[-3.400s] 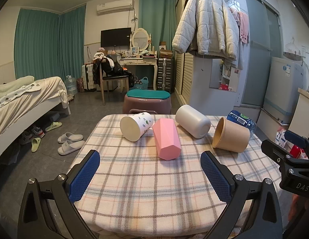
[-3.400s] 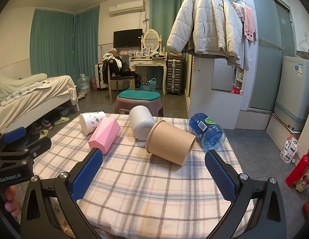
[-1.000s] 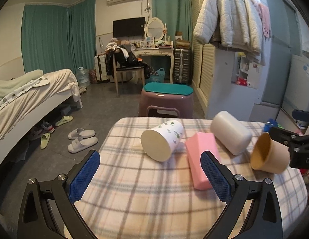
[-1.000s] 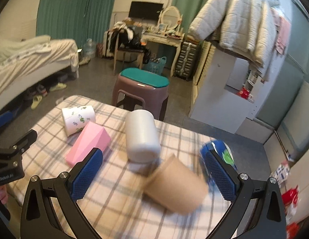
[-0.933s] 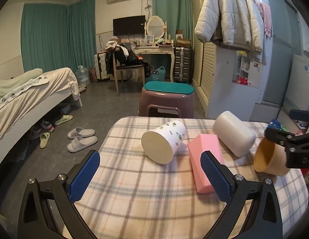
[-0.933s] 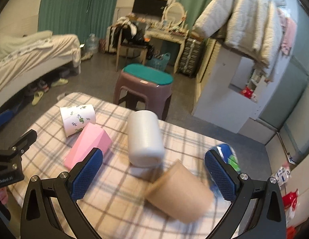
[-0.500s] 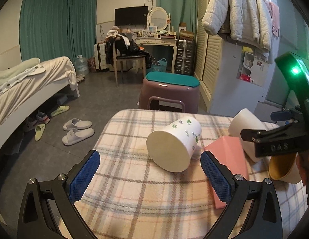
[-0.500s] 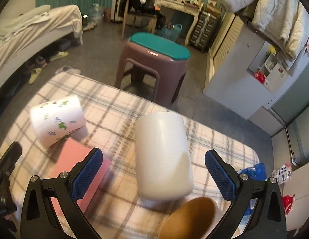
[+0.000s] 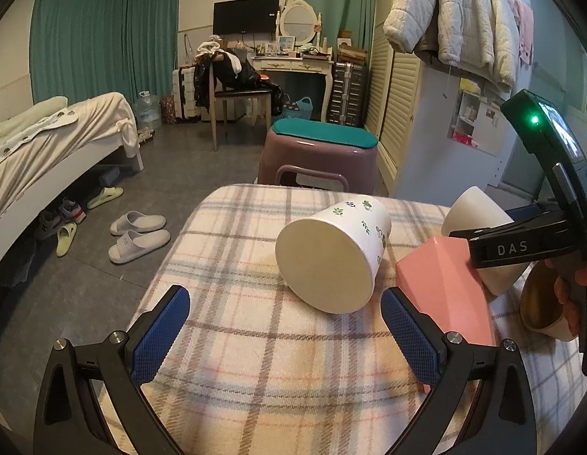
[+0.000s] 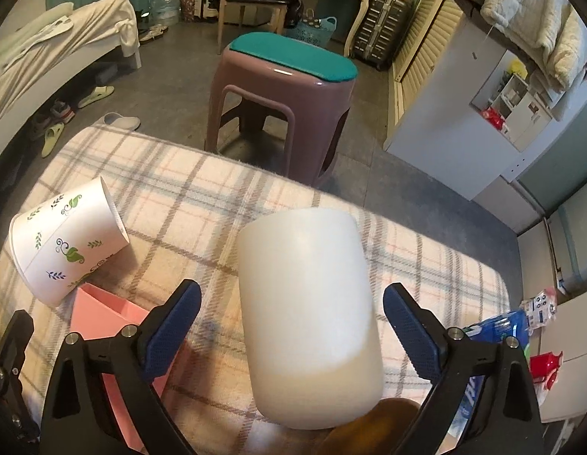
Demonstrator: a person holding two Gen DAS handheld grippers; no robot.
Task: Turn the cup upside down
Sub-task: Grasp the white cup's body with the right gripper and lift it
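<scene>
Since half a second ago the left gripper (image 9: 285,335) has closed in on the leaf-printed paper cup (image 9: 333,252), which lies on its side on the plaid tablecloth (image 9: 236,341), base toward the camera; jaws wide apart, empty. Right view: right gripper (image 10: 291,328), lower now, straddles the frosted white cup (image 10: 308,345) (sideways, lengthwise away), untouched.

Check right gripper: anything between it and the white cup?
Nothing visible. The right gripper is open, and the plain white cup lies on its side on the table directly between the fingers.
</scene>
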